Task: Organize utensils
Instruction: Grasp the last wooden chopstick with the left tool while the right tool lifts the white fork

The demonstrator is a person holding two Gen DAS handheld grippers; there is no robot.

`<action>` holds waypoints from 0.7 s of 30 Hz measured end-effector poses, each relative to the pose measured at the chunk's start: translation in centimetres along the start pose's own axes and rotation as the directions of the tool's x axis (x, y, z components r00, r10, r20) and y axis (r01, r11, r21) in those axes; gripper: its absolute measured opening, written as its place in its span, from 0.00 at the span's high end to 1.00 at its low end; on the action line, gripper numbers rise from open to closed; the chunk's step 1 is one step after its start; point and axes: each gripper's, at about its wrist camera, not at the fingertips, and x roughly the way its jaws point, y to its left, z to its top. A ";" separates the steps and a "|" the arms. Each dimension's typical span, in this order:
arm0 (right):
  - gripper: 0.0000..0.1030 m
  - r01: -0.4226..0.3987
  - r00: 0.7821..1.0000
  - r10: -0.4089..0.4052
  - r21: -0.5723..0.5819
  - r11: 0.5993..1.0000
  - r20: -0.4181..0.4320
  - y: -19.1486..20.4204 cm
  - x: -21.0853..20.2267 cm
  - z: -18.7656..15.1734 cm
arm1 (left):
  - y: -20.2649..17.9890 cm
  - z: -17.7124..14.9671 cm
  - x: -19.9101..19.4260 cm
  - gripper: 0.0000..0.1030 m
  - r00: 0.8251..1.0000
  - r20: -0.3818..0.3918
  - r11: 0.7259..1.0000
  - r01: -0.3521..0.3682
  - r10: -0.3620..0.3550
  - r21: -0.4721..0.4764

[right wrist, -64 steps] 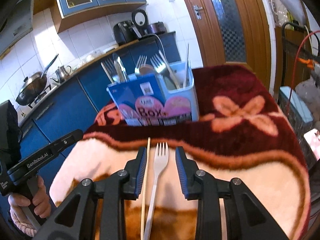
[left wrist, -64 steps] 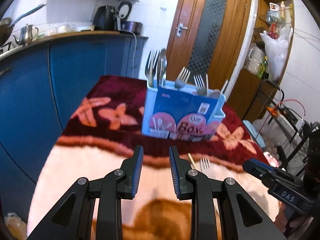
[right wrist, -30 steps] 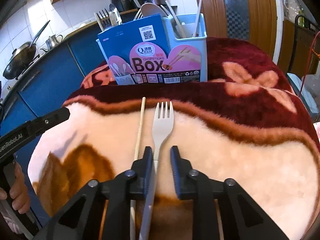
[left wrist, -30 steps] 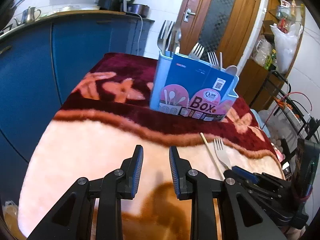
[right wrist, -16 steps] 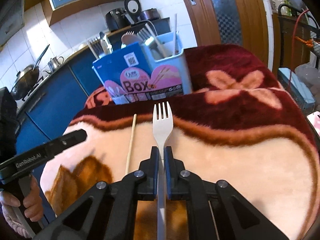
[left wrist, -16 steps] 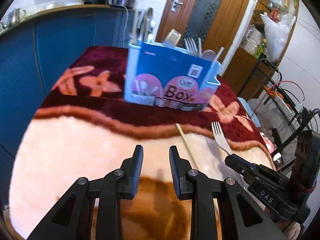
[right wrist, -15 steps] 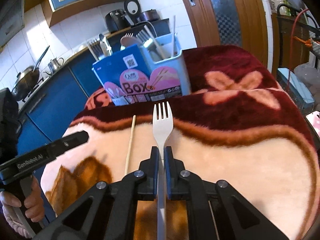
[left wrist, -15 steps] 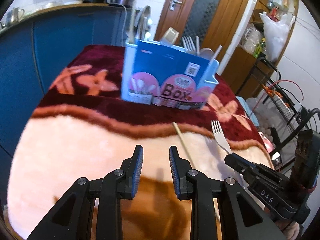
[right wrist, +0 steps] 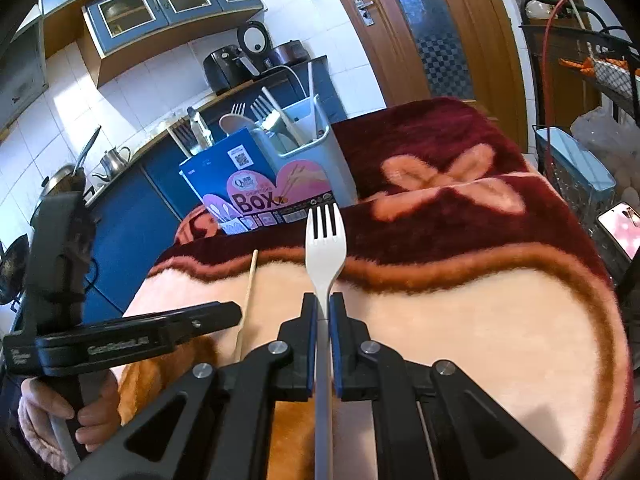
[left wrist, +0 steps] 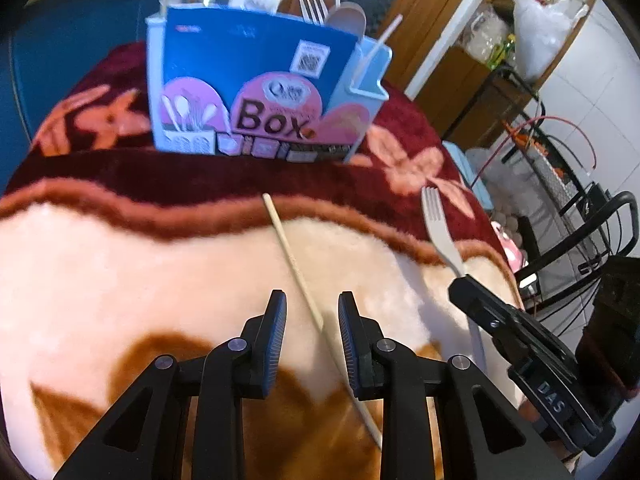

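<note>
My right gripper [right wrist: 322, 312] is shut on the handle of a white plastic fork [right wrist: 325, 240], tines pointing away and lifted off the blanket. In the left wrist view the same fork [left wrist: 438, 228] sticks out of the right gripper [left wrist: 460, 278] at the right. A single wooden chopstick [left wrist: 298, 268] lies on the blanket and runs between the fingers of my left gripper [left wrist: 312, 312], which is open and does not touch it. The chopstick [right wrist: 249, 292] also shows left of the fork. A light blue utensil box [left wrist: 260, 80] [right wrist: 280, 176] with several forks and spoons stands at the back.
A cream and maroon flowered blanket [left wrist: 120, 280] covers the table. Blue kitchen cabinets [right wrist: 132, 232] stand to the left, a wooden door [right wrist: 420, 32] behind. A wire rack [left wrist: 560, 184] and a phone [right wrist: 624, 232] sit off the table's right edge. A hand [right wrist: 80, 412] holds the left gripper's handle.
The right gripper closed on the fork's handle and lifted it off the blanket. The left gripper swung right and tipped down, so the chopstick now lies between its fingers.
</note>
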 end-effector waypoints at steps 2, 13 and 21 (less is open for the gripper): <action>0.92 -0.004 1.000 0.004 0.007 1.000 0.003 -0.2 -0.2 -0.1 | -0.3 0.2 0.5 0.80 1.000 -0.020 1.000 -0.012 0.013 0.004; 0.92 -0.029 1.000 0.029 0.018 0.999 -0.007 -0.6 -0.2 -0.3 | 0.3 1.1 1.9 0.95 0.995 -0.102 0.999 0.008 -0.013 -0.047; 0.92 -0.023 0.998 0.024 0.028 0.999 -0.064 -0.4 1.0 -0.5 | 2.3 0.3 0.1 0.96 0.998 -0.040 0.995 0.036 -0.040 -0.096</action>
